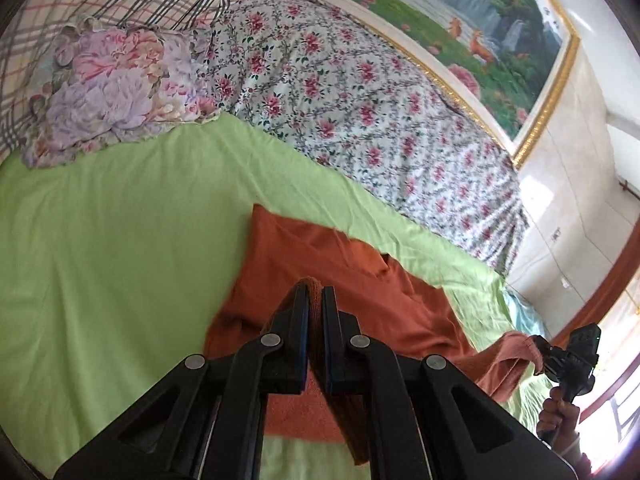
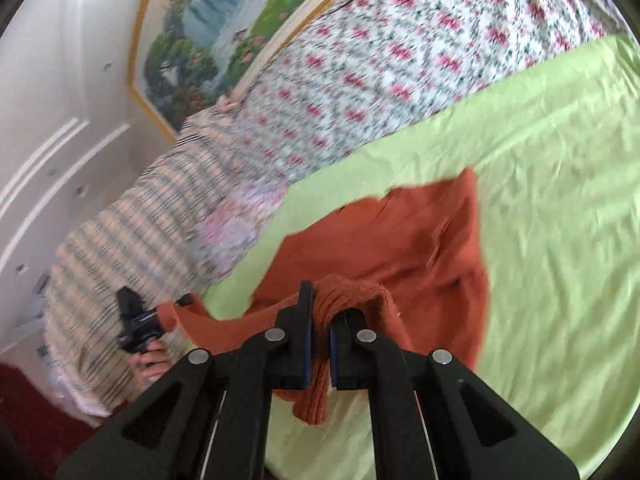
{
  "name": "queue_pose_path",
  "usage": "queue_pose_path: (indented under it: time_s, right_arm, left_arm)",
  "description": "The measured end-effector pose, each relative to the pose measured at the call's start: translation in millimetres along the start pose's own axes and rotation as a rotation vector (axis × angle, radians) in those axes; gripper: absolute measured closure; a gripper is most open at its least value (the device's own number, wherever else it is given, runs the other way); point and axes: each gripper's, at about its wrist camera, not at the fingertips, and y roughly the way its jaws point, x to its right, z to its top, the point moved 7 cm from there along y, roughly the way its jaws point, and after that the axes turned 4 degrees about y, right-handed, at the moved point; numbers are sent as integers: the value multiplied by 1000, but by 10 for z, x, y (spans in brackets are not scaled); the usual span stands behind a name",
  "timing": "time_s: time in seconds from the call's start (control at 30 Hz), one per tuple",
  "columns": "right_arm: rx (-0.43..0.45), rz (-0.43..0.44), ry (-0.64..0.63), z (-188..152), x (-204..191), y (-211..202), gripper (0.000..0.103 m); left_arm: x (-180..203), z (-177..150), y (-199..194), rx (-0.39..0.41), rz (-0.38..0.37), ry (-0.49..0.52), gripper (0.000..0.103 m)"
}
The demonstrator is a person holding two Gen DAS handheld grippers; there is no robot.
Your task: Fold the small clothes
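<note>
Green sheet (image 1: 120,240) — both tongs (image 1: 315,292) (image 2: 322,308) pinch rust knit (image 1: 288,248).

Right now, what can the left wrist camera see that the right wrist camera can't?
Only the left wrist view shows the left claw up close, pinching a bunched bit of the orange garment, and the purple flowery pillow sharply. Only the right wrist view shows the right claw up close, gripping another bunched bit, plus the white paneled door. Both show the green sheet, the floral quilt and the framed landscape painting.
</note>
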Motion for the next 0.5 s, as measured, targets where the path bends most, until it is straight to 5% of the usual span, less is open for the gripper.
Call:
queue_pose_path:
  time_s: [0.27, 0.5]
  right_arm:
    - [-23, -177, 57, 715, 649, 792, 96]
    - [-71, -257, 119, 877, 1136, 1221, 96]
  left_arm:
    - [-117, 446, 1122, -82, 89, 1, 99]
    - [-419, 551, 1801, -143, 130, -50, 99]
